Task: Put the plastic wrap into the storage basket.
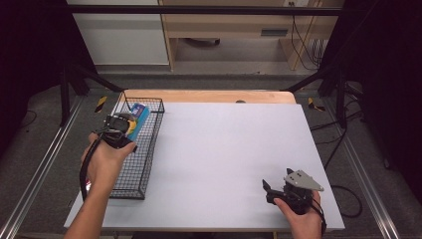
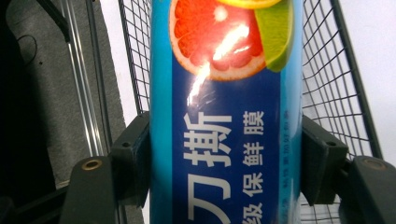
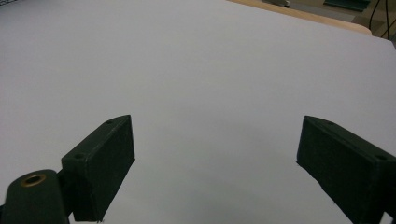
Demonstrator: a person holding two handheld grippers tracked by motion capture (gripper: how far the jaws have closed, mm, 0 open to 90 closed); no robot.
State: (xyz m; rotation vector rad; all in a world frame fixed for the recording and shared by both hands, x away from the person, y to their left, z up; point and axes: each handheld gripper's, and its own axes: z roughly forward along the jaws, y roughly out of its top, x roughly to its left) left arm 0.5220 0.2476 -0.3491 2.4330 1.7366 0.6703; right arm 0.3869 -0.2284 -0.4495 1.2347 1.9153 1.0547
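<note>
Over the black wire basket (image 1: 130, 174), left tongs (image 2: 224, 163) grasp the long blue cardboard box (image 2: 224, 116), not yet released; right tongs (image 3: 215, 158) stand open, well apart.

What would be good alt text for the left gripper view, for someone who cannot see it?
The left tool grips a long blue box between its two black jaws; the box carries a grapefruit and lime picture and white Chinese lettering. Behind the box is a black wire basket, with a white table at the right.
</note>
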